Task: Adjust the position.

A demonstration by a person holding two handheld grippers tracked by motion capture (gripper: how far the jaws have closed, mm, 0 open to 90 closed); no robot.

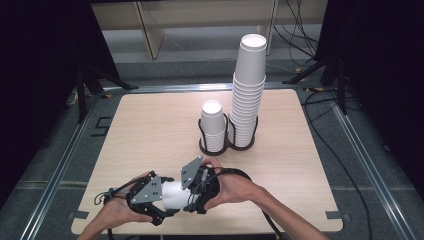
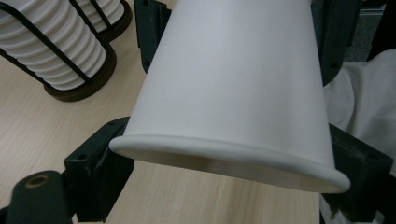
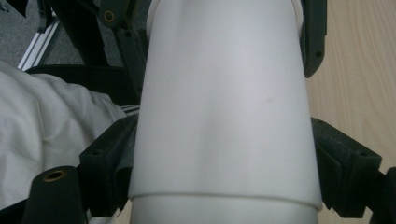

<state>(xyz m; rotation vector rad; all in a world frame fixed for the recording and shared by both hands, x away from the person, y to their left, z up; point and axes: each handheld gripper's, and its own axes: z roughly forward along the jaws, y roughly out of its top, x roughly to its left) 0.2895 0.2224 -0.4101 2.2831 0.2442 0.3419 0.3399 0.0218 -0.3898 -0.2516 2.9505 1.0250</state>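
Wooden table [image 1: 150, 130] (pale, round-cornered) carries a black two-ring cup holder [image 1: 226, 146] near its middle, the tall stack of white paper cups [image 1: 248, 95] in the right ring, the short stack [image 1: 213, 127] in the left. At the near edge, nested white paper cups [image 1: 175, 194] lie sideways between both tools. Left gripper [image 1: 159, 206] clamps the rim end [image 2: 224, 154]; right gripper [image 1: 196, 196] clamps the narrower body [image 3: 224, 116] of the inner cup.
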